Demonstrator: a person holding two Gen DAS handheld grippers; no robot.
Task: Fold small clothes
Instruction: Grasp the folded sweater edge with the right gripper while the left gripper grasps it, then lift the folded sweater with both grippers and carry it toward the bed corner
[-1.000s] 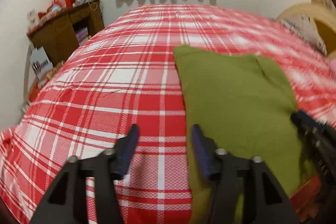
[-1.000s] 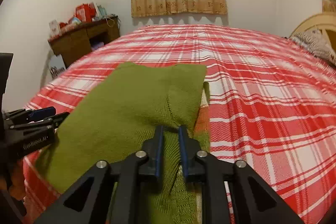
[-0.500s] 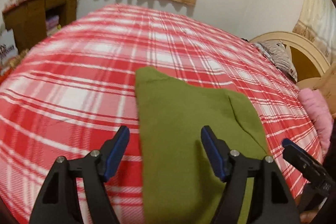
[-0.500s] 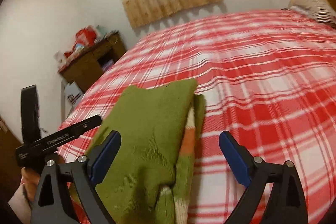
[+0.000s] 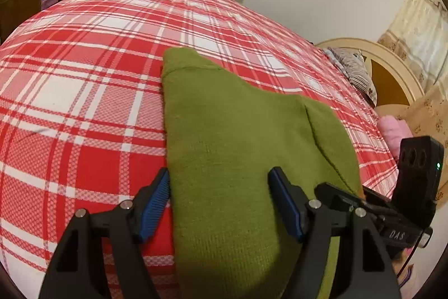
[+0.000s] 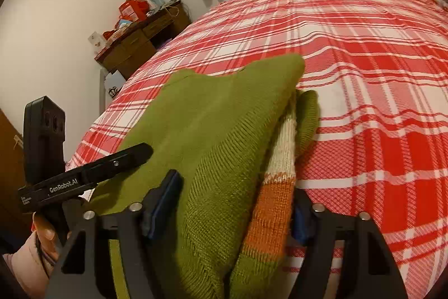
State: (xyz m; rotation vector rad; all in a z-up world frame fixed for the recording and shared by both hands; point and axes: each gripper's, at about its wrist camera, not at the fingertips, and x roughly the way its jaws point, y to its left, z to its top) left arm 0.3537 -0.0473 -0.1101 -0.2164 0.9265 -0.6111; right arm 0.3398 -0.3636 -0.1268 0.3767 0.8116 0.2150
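Note:
A small green knitted sweater [image 5: 238,131] lies folded on the red plaid bed; it also shows in the right wrist view [image 6: 212,125], with an orange and white striped part [image 6: 275,187] showing at its right edge. My left gripper [image 5: 221,201] is open, its blue pads straddling the sweater's near left edge. My right gripper [image 6: 232,209] is open, its fingers set on either side of the sweater's near right fold. Each gripper appears in the other's view: the right one [image 5: 392,215] and the left one [image 6: 84,175].
The red plaid bed cover [image 5: 84,74] spreads far and left. A wooden desk [image 6: 140,41] with clutter stands by the wall. A pillow [image 5: 355,72], the headboard [image 5: 392,66] and a pink cloth [image 5: 394,133] are at the right.
My right gripper let go of the sweater fold and opened wide. Both grippers moved closer and now straddle the sweater's near edges.

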